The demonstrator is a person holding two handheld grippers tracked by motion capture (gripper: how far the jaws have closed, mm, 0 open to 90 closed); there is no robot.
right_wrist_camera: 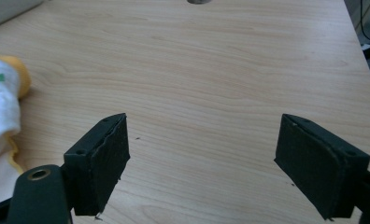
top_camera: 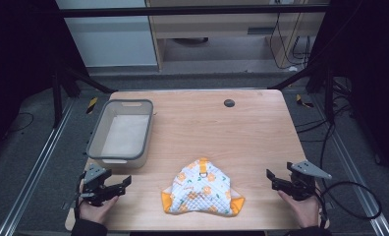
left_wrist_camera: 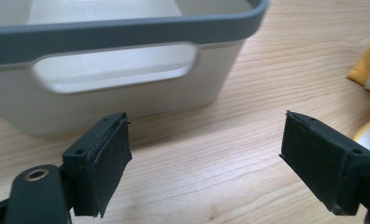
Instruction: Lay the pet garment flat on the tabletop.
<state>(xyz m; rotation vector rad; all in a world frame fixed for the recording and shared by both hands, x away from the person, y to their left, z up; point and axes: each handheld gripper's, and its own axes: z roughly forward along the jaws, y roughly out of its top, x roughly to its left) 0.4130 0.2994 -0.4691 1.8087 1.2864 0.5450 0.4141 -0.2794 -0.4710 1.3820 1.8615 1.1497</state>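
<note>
1. while both hands are resting at the near edge of the wooden table (top_camera: 241, 123), a small quilted garment (top_camera: 201, 189) is lying between them, near the front edge and apart from both grippers.
2. it is looking white with orange and green prints, an orange-yellow lining is showing at its lower corners, and an orange loop is sitting at its top point.
3. the left gripper (top_camera: 113, 187) is sitting with its jaws spread wide and nothing between them; in its own view it is facing the handle slot of a grey-rimmed white bin (left_wrist_camera: 127, 60), just beyond the jaw tips.
4. the right gripper (top_camera: 277, 180) is likewise gaping, holding nothing, over bare wood.
5. the garment is being cut off at the frame edge in both gripper views, so just a yellow and white corner (right_wrist_camera: 3, 88) is showing; what kind of garment it is stays hard to tell.
6. a small dark round disc (top_camera: 229, 103) is sitting at the far side of the table.
</note>
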